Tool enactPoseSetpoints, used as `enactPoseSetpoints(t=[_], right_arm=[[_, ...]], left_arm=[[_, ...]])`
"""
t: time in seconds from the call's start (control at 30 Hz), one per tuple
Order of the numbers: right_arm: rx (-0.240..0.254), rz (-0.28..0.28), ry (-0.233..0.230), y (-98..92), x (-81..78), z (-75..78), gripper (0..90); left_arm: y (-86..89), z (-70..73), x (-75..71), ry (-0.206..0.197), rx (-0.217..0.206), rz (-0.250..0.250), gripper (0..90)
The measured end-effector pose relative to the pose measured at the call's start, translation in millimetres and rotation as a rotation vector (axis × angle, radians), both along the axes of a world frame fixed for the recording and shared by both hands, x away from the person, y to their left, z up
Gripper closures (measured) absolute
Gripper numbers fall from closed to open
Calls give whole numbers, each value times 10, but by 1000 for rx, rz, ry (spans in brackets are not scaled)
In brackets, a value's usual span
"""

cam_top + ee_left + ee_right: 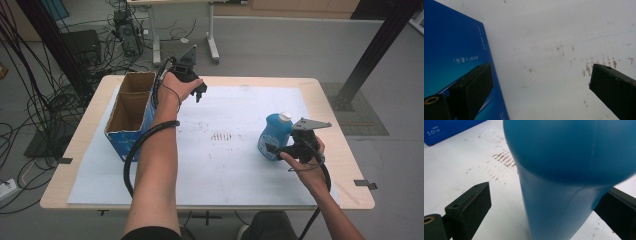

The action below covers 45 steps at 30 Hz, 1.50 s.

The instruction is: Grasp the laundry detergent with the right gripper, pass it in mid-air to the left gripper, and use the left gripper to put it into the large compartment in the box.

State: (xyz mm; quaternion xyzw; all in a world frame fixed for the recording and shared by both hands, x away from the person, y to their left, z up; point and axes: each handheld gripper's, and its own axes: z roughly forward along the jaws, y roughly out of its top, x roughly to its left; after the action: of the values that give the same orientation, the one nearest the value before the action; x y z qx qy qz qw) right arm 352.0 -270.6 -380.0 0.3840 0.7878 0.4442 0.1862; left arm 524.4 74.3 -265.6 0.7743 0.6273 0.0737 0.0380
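Two items matter: the open blue box (131,116) at left of centre in the high view, and the blue bottle (274,136) at right, standing upright. Right gripper (276,150) brackets its lower body, jaws open, not yet clamped; left gripper (199,92) hangs open and empty at upper centre. Judged smooth, rigid plastic, likely slippery and weighty if full, so grip at mid-body.

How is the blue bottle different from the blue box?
The bottle is round with a white cap on top; the box is square-edged and open, its brown inside showing. The bottle is smaller than the box. The bottle stands between the jaws of the right hand-held gripper; the box has the left hand-held gripper open beside it, not around it. Both are blue and sit on the table.
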Motion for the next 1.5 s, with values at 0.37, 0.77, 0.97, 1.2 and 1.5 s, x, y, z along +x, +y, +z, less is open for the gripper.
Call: enactPoseSetpoints(t=[0.37,0.77,0.97,1.2,1.5], right_arm=[[-3,-4,-1,0,2,-6,94],[-6,-8,-11,0,6,-22,189],[-11,-5,-12,9,14,-43,237],[-19,-13,-12,26,45,-88,291],[-23,-20,-16,21,71,-129,349]], left_arm=[[7,6,-1,-1,2,-2,58],[3,17,-8,-2,2,-2,57],[14,6,-11,2,3,0,58],[32,18,-10,0,7,1,58],[52,4,-3,6,9,3,59]])
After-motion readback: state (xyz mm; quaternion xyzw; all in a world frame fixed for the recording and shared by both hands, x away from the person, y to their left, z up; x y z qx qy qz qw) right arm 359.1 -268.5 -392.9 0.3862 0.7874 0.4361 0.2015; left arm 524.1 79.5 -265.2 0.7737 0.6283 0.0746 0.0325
